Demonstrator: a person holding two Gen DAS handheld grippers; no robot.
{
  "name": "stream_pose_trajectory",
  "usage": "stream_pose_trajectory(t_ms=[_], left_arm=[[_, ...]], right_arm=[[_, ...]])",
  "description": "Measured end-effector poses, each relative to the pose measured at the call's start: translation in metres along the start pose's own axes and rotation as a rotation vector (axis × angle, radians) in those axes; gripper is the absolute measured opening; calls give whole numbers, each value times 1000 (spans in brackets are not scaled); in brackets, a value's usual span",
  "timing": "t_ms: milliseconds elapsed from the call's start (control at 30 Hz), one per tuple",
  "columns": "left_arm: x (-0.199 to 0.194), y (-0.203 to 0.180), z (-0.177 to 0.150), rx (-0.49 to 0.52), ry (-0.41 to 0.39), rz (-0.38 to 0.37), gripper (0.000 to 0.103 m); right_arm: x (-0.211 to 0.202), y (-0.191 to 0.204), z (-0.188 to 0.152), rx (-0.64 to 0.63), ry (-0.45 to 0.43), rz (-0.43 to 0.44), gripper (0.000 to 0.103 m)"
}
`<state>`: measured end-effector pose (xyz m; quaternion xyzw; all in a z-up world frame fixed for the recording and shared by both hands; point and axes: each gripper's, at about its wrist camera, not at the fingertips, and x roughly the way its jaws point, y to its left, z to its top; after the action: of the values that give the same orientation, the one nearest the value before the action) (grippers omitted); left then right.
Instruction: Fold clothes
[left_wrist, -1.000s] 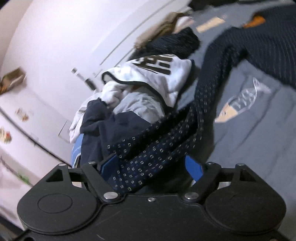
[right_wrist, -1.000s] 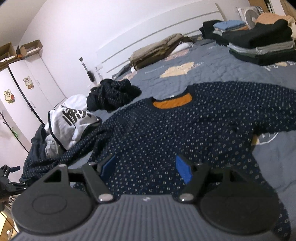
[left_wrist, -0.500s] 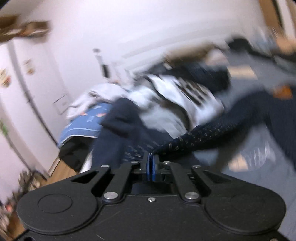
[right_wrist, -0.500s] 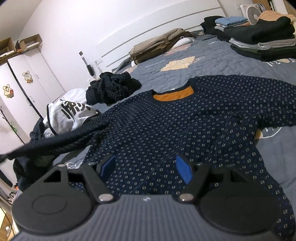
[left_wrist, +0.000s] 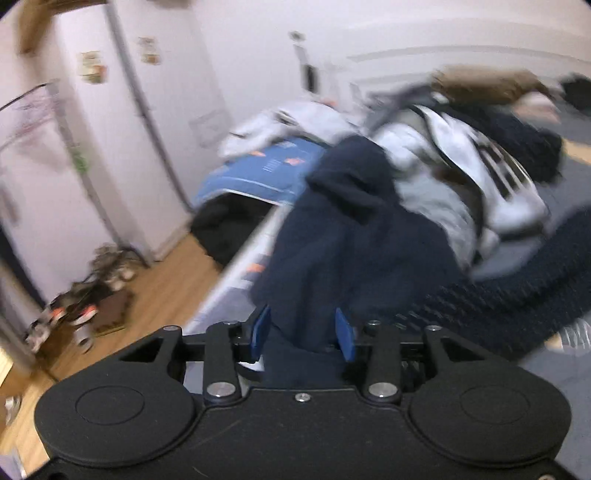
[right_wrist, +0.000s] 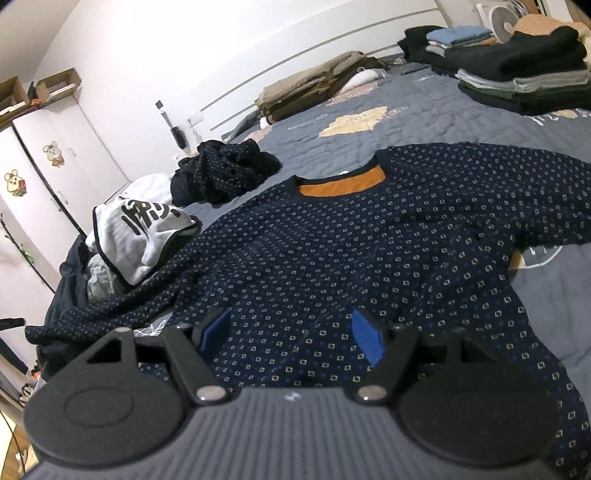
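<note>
A navy sweater (right_wrist: 369, 251) with small square dots and an orange collar lining lies flat, front up, on the grey bed. Its left sleeve (right_wrist: 122, 306) stretches out to the left over the clothes pile; the sleeve also shows in the left wrist view (left_wrist: 509, 295), lying to the right of the fingers. My left gripper (left_wrist: 301, 334) is open at the bed's left edge, with plain navy cloth (left_wrist: 351, 251) between its blue pads. My right gripper (right_wrist: 291, 336) is open and empty, just above the sweater's lower hem.
A pile of unfolded clothes (right_wrist: 140, 229) with a white printed shirt lies at the bed's left. A dark dotted heap (right_wrist: 225, 173) sits behind it. Folded stacks (right_wrist: 517, 74) stand at the far right. Beyond the bed edge are wooden floor (left_wrist: 155, 295), shoes and wardrobes.
My left gripper was shut on the dotted sleeve half a second ago; it has opened, the sleeve now lies to its right, and the view has swung left. The right gripper barely moved.
</note>
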<state>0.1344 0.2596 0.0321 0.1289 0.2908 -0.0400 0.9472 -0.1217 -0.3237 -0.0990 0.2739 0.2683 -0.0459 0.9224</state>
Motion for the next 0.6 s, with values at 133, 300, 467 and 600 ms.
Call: stream_pose_trajectory(t_ms=[133, 300, 467, 600], left_arm=[[-38, -20, -1, -44, -74, -83, 75], [-75, -113, -39, -40, -117, -354, 78], [-95, -187, -90, -70, -77, -534, 79], [-111, -215, -123, -18, -46, -590, 81]], right_arm=[[-3, -2, 2, 3, 4, 3, 72], [-12, -6, 3, 3, 8, -39, 72], [-39, -22, -3, 1, -8, -136, 72], [-76, -46, -14, 11, -21, -214, 72]])
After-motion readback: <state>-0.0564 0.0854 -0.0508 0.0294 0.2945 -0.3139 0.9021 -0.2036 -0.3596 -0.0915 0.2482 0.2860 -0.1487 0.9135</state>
